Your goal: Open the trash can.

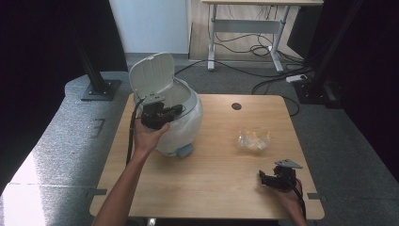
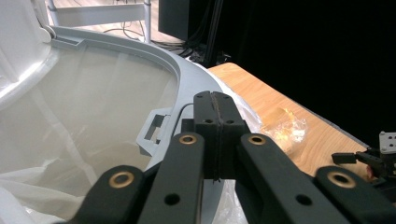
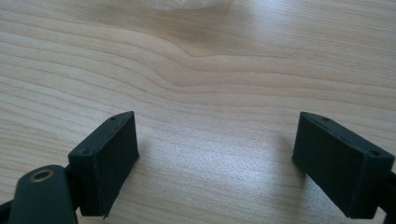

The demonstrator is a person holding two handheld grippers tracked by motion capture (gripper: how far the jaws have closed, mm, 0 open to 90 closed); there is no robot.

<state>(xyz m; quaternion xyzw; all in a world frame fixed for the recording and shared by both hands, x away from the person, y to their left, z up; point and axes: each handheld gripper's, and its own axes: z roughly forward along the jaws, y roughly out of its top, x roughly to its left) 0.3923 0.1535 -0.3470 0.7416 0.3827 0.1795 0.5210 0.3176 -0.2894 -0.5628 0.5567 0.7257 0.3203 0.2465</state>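
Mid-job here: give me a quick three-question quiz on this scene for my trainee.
1. True or false: the bin's lid is closed.
2. Which gripper has its jaws wide apart over bare table: A) left gripper B) right gripper?
3. What lies on the table between the bin and the right gripper?

Key
1. False: the lid stands open, tilted back.
2. B. The left gripper's jaws are pressed together at the bin's rim, beside the clear liner.
3. A crumpled clear plastic wrapper with something yellowish in it.
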